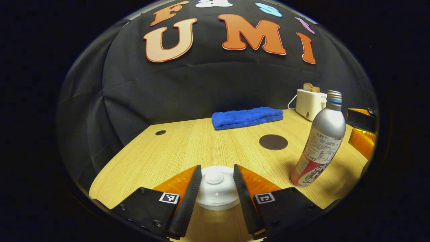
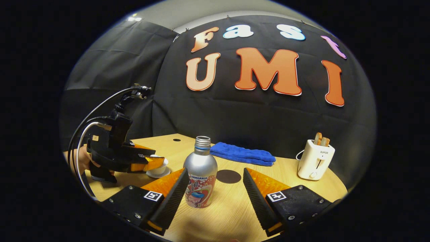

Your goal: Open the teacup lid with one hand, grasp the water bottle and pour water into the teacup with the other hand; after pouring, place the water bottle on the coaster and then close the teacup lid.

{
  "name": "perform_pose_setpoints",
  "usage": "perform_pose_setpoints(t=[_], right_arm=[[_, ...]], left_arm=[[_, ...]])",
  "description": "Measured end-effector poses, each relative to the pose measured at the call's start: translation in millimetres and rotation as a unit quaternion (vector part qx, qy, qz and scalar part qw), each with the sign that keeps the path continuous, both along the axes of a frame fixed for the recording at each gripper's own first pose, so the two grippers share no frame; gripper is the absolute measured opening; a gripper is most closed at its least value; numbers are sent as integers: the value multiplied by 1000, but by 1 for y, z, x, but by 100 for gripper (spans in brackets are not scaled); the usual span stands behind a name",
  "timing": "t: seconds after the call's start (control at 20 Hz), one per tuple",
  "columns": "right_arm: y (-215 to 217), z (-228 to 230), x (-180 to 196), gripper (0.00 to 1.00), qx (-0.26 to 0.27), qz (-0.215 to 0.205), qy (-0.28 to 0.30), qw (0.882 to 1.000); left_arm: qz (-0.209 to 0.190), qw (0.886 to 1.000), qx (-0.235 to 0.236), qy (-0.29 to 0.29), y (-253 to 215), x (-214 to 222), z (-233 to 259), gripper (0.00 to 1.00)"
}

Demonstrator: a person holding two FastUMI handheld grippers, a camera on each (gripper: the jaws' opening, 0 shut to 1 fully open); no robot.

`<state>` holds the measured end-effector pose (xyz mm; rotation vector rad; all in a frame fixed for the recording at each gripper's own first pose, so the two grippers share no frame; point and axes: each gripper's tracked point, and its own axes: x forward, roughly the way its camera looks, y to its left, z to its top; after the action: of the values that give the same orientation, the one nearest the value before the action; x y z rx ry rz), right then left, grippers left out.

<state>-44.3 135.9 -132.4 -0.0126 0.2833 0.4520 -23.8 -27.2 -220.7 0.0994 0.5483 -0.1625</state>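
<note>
On the water bottle (image 2: 200, 178), the brand "SANGARIA" was printed in small capitals across the top of the coloured label, as seen in the right gripper view. In the left gripper view the same bottle (image 1: 319, 144) carried a white panel of fine print — too small to be read — with what appeared to be "500" near its lower edge. On the front of the white toaster (image 2: 315, 159), the word "SUPOR" was read in small dark letters. Square black-and-white coded markers — signs rather than text — were fixed on the fingers of the right hand-held gripper (image 2: 214, 191) and of the left hand-held gripper (image 1: 217, 188).
</note>
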Motion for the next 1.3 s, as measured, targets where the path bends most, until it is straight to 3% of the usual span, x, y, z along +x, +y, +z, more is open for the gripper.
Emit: perform_pose_setpoints(t=[0.15,0.2,0.25,0.3,0.4,0.45,0.55,1.0,1.3], right_arm=[[3,-4,-1,97,-1,5,5,1000],[3,-6,-2,97,-2,5,6,1000],[2,-8,-1,98,-3,4,8,1000],[3,-9,0,98,-3,4,9,1000],[5,-10,2,97,0,5,12,1000],[6,-11,2,97,1,6,14,1000],[8,-15,3,97,2,9,20,1000],[28,-54,8,98,-19,28,50,998],[47,-75,13,98,-36,35,73,996]], left_arm=[[-4,1000,4,0,-2,2,0,57],[0,1000,5,-6,-1,6,1,60],[-1,1000,7,-4,-1,6,1,45],[-3,1000,11,-1,0,6,1,41],[0,1000,6,-8,-1,9,1,44],[0,1000,5,-6,-2,8,2,32],[-1,1000,5,-7,-1,8,2,29],[0,1000,-10,-23,-3,8,14,32],[3,998,-15,-67,-2,16,44,32]])
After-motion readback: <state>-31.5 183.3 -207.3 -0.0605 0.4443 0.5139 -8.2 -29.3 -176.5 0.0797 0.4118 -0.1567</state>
